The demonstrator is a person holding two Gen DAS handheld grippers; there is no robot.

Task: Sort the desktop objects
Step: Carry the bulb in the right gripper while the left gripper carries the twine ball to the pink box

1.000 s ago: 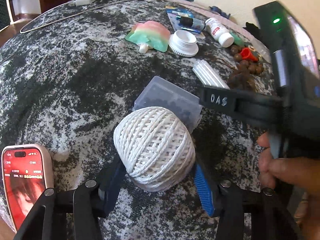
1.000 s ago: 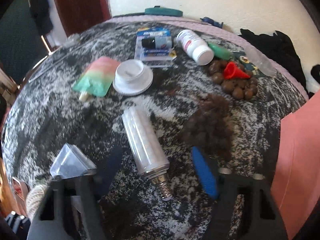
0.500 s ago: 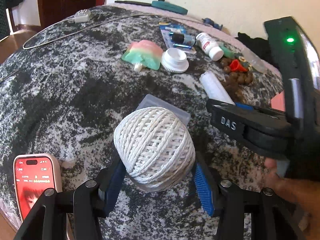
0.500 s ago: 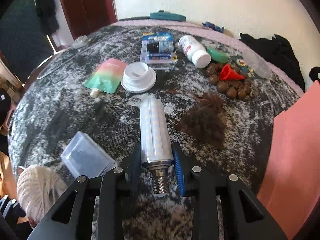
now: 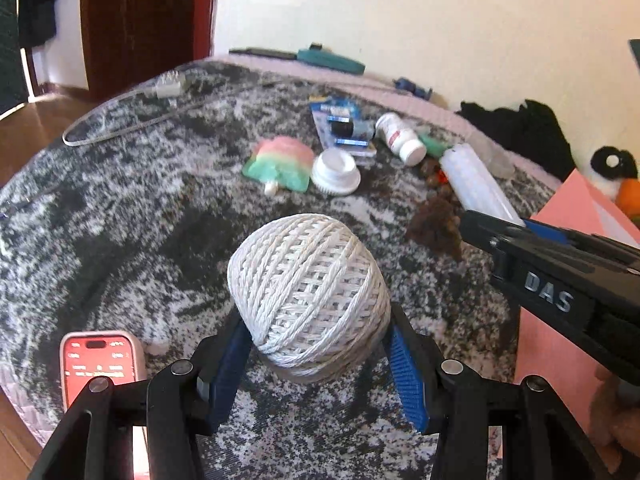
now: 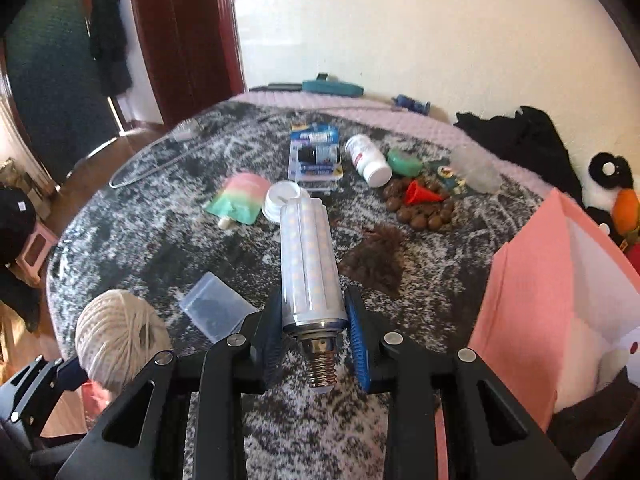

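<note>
The left gripper [image 5: 316,354] is clamped on a ball of white twine [image 5: 308,296], its blue pads pressing the ball from both sides and holding it above the mottled black-and-white table [image 5: 132,216]. The right gripper [image 6: 314,338] is clamped on a long LED corn bulb [image 6: 308,260], gripping it near its metal collar with the screw base pointing back toward the camera and the bulb's far end raised over the table.

Taking the bulb as the landmark: just to its left, on the table, lies a clear plastic box [image 6: 218,310], and farther left is the twine ball in the other gripper. Immediately right of the bulb sits a dark brown fuzzy clump [image 6: 376,258]. Beyond the bulb's far tip is a white lid [image 6: 280,200], partly hidden by it, with a pastel pouch [image 6: 238,200] to the lid's left. Farther behind the bulb are a blue battery pack [image 6: 316,154], a white pill bottle [image 6: 368,160], a red funnel [image 6: 420,194] among brown nuts [image 6: 416,216]. Well to the bulb's right stands a pink bag [image 6: 536,300].

In the left wrist view, a phone [image 5: 100,364] with a red screen lies at the table's near edge, left of the twine.
</note>
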